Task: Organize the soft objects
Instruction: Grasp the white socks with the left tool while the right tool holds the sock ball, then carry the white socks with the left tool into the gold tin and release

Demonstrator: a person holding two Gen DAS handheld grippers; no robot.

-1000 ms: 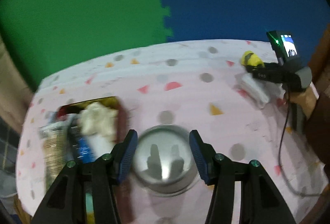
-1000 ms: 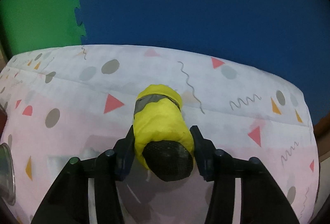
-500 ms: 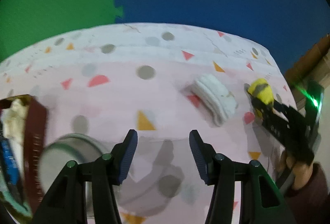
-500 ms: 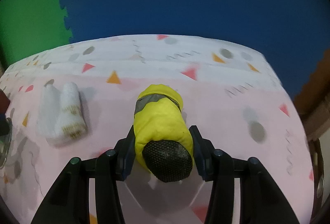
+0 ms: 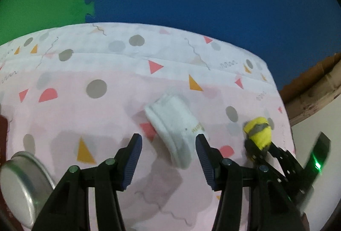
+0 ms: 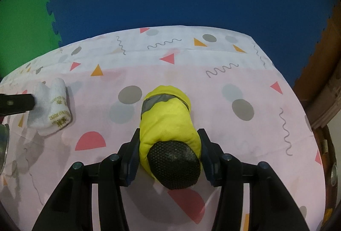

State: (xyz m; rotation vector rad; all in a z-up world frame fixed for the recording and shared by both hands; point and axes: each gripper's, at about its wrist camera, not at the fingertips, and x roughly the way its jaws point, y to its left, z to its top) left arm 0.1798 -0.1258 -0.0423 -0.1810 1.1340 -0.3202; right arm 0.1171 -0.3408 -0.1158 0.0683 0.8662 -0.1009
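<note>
Left wrist view: left gripper (image 5: 168,156) now hangs over the white towel (image 5: 174,131), jaws parted and unclenched, towel between the tips, no pad contact seen; a second ago the same jaws framed the steel bowl (image 5: 23,186), which has slid off to the gripper's near left. Reads as the left hand switching target to the towel, next soft item to sort, grasp not yet made. Right of it, further out, the yellow roll (image 5: 259,131) sits in the right gripper (image 5: 259,147). Right wrist view: right gripper (image 6: 169,150) clamps the yellow roll (image 6: 168,124) on both sides, jaws just easing apart, roll between them and pads touching it; tablecloth (image 6: 213,92) pattern under it has shifted, so the roll was carried sideways. Only this view shows the towel's (image 6: 51,107) gold hotel lettering and a left finger (image 6: 16,102) beside it. Only the left view shows the bowl whole; the bin for soft items shows in neither view now.
</note>
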